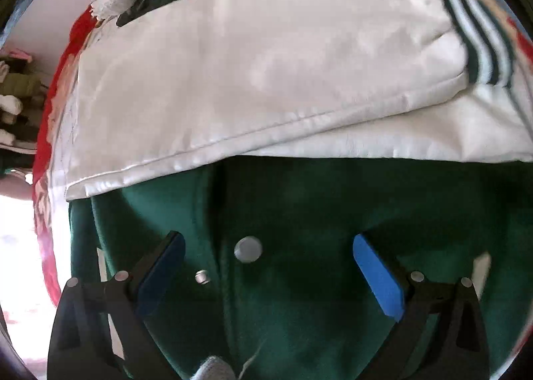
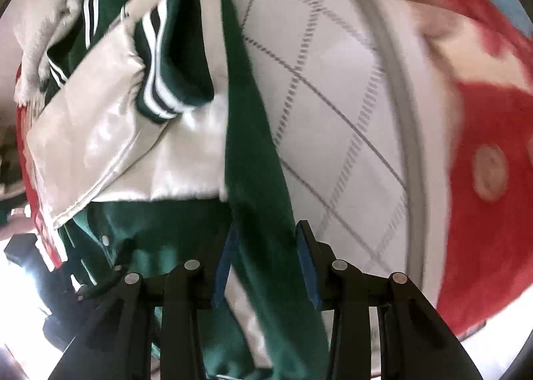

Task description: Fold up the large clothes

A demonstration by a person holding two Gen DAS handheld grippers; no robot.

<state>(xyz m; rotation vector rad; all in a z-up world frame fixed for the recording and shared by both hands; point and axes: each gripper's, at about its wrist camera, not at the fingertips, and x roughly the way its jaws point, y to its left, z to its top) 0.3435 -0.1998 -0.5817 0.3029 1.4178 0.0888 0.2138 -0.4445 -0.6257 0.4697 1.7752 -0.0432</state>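
Both my grippers point steeply down over a green varsity jacket with cream sleeves, spread on a white quilted mattress with grey diamond stitching. My left gripper hangs with its blue pads wide apart above the jacket's green front, nothing between them, a silver snap button showing in the gap. A cream sleeve lies folded across the jacket beyond it, its green-and-white striped cuff toward the right edge of that view. My right gripper stands narrowed around a green edge of the jacket that runs up between its blue pads; motion blur keeps me from telling whether the pads press the cloth. A red blanket with pale patches lies along the mattress's piped edge, to the right.
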